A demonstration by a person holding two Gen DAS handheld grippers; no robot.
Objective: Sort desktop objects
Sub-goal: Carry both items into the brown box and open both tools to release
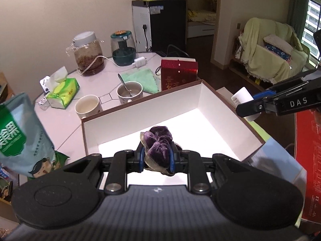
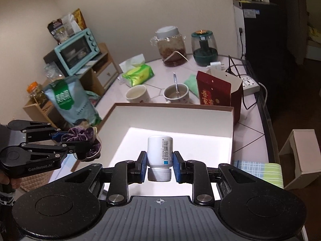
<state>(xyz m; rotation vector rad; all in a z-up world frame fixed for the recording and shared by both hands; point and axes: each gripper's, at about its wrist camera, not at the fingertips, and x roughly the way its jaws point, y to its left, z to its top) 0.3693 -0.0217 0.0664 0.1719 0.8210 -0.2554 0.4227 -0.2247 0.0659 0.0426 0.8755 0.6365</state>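
A purple velvet scrunchie (image 1: 159, 144) is pinched in my left gripper (image 1: 156, 156), which hangs over the near part of the open white-lined box (image 1: 144, 108). In the right wrist view the same scrunchie (image 2: 80, 134) and left gripper (image 2: 78, 142) hover at the box's left edge. My right gripper (image 2: 159, 163) is shut on a small white bottle (image 2: 159, 150), held cap toward the camera above the box floor (image 2: 200, 146). From the left wrist view, that bottle (image 1: 241, 97) and right gripper (image 1: 248, 106) sit beyond the box's right wall.
Behind the box stand two mugs (image 1: 88, 105) (image 1: 130, 92), one with a spoon, a red gift box (image 1: 178, 74), a green tissue pack (image 1: 64, 90), a green cloth (image 1: 140, 78), a glass jar (image 1: 89, 54) and a humidifier (image 1: 123, 48). A snack bag (image 1: 20, 136) leans at left.
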